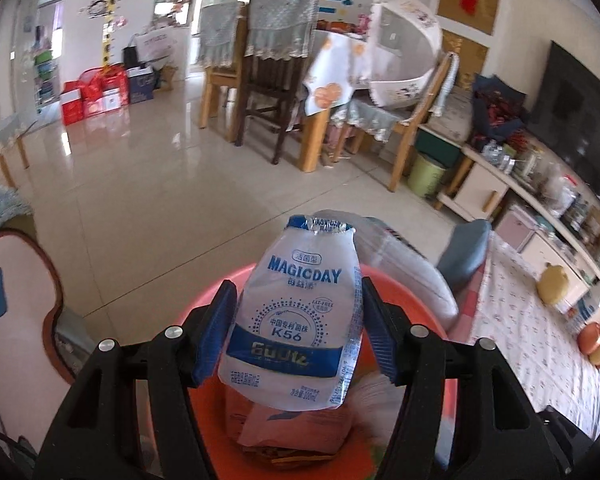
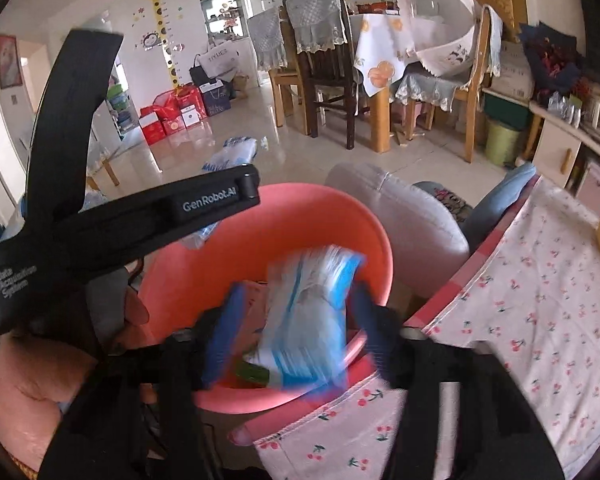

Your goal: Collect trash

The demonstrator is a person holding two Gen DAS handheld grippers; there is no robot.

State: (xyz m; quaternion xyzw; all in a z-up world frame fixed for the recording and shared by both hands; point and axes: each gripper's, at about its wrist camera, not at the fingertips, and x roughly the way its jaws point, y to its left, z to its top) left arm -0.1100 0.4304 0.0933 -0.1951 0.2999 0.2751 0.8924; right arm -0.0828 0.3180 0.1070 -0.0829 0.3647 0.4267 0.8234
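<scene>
My left gripper [image 1: 298, 320] is shut on a clear white-and-blue MAGICDAY drink pouch [image 1: 296, 320] and holds it upright above a red plastic basin [image 1: 204, 304]. The basin holds a pink wrapper [image 1: 296, 424] and other trash. In the right wrist view my right gripper [image 2: 296, 320] has a blurred blue-and-white packet [image 2: 312, 320] between its blue pads [image 2: 220, 336] over the same red basin [image 2: 300, 216]; whether the pads grip it is unclear. The left gripper's black body [image 2: 140, 216] shows at the basin's left rim.
A table with a cherry-print cloth [image 2: 540, 280] lies at the right. A grey cushion [image 2: 412, 216] sits behind the basin. Dining chairs and a table [image 1: 284, 80] stand across the tiled floor. A green bin [image 1: 426, 174] stands by the TV cabinet.
</scene>
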